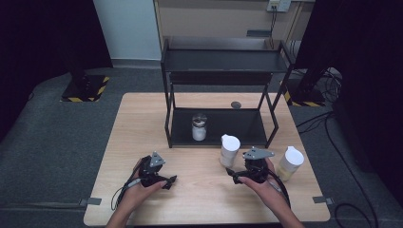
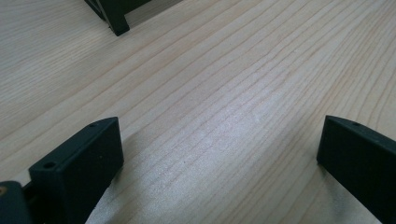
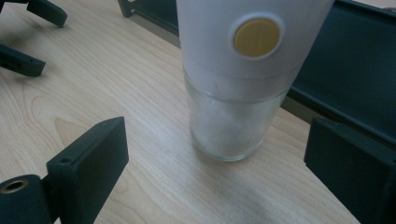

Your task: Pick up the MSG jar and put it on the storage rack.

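Right gripper view: shaker (image 3: pixel 238 79) top cut off by the frame edge; white cap with yellow disc, glass base with pale contents. It stands upright on the table (image 3: pixel 140 93), just ahead of the right gripper (image 3: pixel 215 154), between the spread jaws but clear of both. In the high view the fingertips are hard to make out; right hand (image 1: pixel 256 183) low, aiming forward. Left gripper (image 2: pixel 219 149) spread over bare wood, left hand (image 1: pixel 142 187) resting low. Rack (image 1: pixel 218 126) behind the shaker.

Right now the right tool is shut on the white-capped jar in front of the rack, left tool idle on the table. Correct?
Not quite. The right tool is open: the right gripper view shows its jaws apart, short of the white-capped jar by the rack. Left tool idle, yes.
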Available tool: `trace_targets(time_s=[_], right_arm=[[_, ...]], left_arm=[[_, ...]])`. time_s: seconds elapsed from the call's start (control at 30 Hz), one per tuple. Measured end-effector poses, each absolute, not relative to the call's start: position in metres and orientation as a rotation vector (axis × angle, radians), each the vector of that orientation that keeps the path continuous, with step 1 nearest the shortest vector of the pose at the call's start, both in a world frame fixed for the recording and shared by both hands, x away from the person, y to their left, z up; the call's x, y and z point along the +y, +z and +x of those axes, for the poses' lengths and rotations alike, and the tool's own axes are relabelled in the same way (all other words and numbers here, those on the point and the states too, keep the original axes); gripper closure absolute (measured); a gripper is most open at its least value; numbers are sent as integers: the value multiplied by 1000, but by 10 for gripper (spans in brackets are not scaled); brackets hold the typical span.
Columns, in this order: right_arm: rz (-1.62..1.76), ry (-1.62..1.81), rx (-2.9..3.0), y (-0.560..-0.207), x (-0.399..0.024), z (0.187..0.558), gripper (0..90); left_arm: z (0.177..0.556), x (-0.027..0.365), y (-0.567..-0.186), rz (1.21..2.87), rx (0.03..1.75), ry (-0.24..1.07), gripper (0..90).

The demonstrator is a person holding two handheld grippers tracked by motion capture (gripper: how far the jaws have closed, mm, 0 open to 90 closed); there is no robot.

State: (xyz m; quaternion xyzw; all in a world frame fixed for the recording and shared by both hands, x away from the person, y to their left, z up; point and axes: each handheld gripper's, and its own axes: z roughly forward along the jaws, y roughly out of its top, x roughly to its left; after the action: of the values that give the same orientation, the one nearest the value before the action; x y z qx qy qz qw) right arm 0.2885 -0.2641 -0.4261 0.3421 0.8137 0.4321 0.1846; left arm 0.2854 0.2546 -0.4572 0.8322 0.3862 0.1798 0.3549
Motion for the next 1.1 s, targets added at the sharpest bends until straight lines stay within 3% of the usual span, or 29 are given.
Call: trace_targets(time_s=[0.63, 1.1], right_arm=[[995, 1234, 2247, -431, -255, 306, 80], [969, 1260, 2238, -434, -249, 315, 158]], left_arm=[[285, 255, -457, 2150, 997, 464, 0], [285, 255, -457, 2150, 997, 464, 0]])
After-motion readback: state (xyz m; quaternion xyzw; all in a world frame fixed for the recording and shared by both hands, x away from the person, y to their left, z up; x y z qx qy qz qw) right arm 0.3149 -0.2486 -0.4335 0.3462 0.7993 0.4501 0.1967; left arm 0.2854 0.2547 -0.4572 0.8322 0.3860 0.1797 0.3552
